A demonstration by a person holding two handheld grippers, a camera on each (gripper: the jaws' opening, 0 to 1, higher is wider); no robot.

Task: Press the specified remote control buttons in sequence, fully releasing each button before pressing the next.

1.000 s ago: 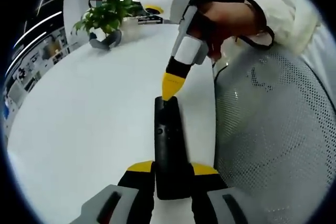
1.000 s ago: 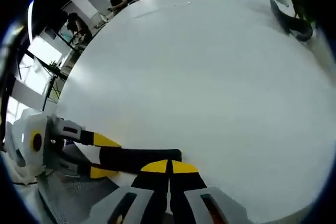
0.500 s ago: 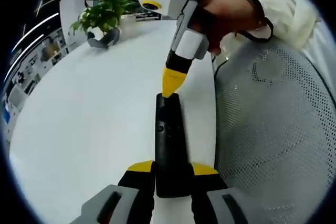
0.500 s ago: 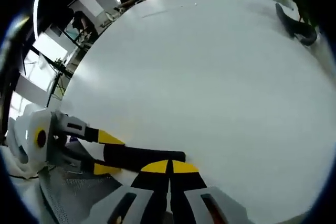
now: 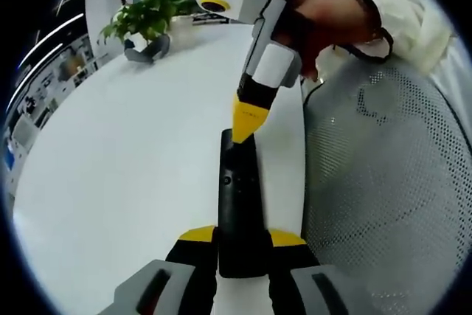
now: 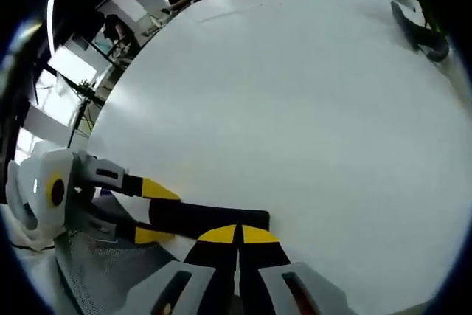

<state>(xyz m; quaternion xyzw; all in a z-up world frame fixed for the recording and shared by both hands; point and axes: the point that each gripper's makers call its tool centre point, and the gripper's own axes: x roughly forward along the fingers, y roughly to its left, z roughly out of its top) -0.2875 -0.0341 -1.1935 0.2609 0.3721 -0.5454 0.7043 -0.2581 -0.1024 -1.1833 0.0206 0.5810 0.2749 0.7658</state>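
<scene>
Left hand-held gripper clamps the remote — right one (tips together) touches it.

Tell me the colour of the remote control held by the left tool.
Black; the remote control shows best in the left gripper view, clamped in the left tool.

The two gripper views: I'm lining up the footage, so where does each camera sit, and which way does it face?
Left gripper view: rides the left hand-held gripper, looking along the black remote clamped in its jaws; the right hand-held gripper, tip shut on the remote's far end, and a person's hand show.
Right gripper view: rides the right hand-held gripper, facing across the white table; the left hand-held gripper enters from the left.
Shared: remote, table, both grippers, a dark grey object at the table's far edge.
</scene>
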